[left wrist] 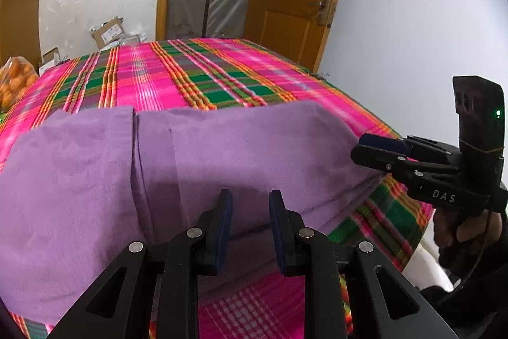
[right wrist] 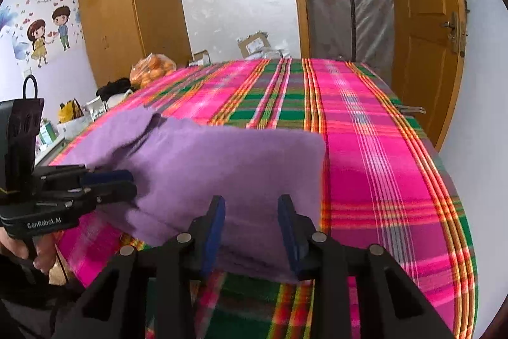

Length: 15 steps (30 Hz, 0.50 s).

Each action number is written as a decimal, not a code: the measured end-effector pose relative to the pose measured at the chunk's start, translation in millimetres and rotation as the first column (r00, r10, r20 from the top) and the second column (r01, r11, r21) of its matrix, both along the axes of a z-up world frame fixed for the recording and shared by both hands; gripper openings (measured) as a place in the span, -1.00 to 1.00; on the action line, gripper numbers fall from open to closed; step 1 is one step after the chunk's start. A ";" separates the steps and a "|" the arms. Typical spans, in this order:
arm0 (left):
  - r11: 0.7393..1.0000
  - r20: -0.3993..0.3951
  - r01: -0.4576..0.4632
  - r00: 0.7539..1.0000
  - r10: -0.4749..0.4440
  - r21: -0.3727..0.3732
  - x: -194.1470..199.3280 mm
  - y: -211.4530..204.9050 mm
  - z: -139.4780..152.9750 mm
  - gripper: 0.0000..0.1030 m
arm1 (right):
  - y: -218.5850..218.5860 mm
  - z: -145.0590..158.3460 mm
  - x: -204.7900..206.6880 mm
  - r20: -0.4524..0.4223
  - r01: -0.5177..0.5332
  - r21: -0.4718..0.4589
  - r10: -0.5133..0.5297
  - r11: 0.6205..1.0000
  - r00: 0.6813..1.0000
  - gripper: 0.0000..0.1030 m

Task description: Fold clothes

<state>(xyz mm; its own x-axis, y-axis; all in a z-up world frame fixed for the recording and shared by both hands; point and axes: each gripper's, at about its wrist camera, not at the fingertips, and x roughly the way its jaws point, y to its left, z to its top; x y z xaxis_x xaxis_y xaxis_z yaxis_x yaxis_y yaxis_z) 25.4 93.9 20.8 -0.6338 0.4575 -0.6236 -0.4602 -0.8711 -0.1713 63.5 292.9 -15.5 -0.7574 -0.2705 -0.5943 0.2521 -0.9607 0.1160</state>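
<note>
The near edge of the purple garment [left wrist: 222,154] is hidden behind the left gripper [left wrist: 250,231], so contact between them cannot be judged. Left of the garment, the bag of oranges [left wrist: 16,81] is cut off by the frame edge. The hand [right wrist: 35,253] below the garment's left side is only partly seen.

Both wrist views closely overlook one plaid bed [left wrist: 222,75].
</note>
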 end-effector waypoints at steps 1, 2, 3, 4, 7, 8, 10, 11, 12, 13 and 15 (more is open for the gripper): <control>1.000 -0.005 -0.007 1.000 0.007 0.001 -3.1 0.7 3.5 -0.53 | 0.3 2.0 -3.6 -0.003 0.007 -0.004 -0.007 1.000 1.000 -0.32; 1.000 -0.009 -0.020 1.000 0.020 0.000 -8.2 1.4 7.0 -0.53 | 1.4 4.2 -9.7 0.000 0.018 -0.010 -0.018 1.000 1.000 -0.32; 0.999 -0.011 -0.033 0.999 0.033 -0.006 -14.1 1.8 9.5 -0.53 | 2.9 6.4 -17.1 0.008 0.030 -0.021 -0.030 0.999 1.000 -0.32; 0.999 -0.013 -0.047 0.999 0.047 -0.012 -20.0 2.3 12.0 -0.53 | 4.4 8.1 -24.2 0.019 0.042 -0.036 -0.041 0.998 0.999 -0.32; 0.996 -0.020 -0.088 0.996 0.088 -0.029 -37.9 3.7 19.4 -0.53 | 5.0 10.3 -40.2 0.034 0.054 -0.048 -0.053 0.997 0.998 -0.32; 0.994 -0.019 -0.101 0.995 0.100 -0.032 -44.7 4.2 19.6 -0.53 | 4.5 10.4 -45.5 0.039 0.056 -0.044 -0.054 0.997 0.998 -0.32; 0.993 -0.001 -0.114 0.993 0.114 -0.037 -56.7 4.4 15.6 -0.53 | 3.5 10.5 -56.2 0.049 0.059 -0.036 -0.057 0.998 0.997 -0.32; 0.992 0.013 -0.121 0.992 0.122 -0.041 -62.5 4.3 12.6 -0.53 | 3.0 10.6 -61.6 0.054 0.060 -0.033 -0.059 0.998 0.997 -0.32; 0.991 0.027 -0.128 0.991 0.130 -0.045 -68.3 4.2 9.6 -0.53 | 2.5 10.7 -66.9 0.059 0.062 -0.029 -0.060 0.998 0.996 -0.32; 0.990 0.041 -0.135 0.990 0.137 -0.048 -73.7 4.0 6.7 -0.53 | 1.9 10.7 -72.3 0.064 0.063 -0.025 -0.062 0.998 0.996 -0.32; 0.990 0.068 -0.134 0.988 0.137 -0.043 -78.3 3.3 2.4 -0.53 | 1.4 6.9 -81.4 0.102 0.067 -0.022 -0.065 0.997 0.993 -0.32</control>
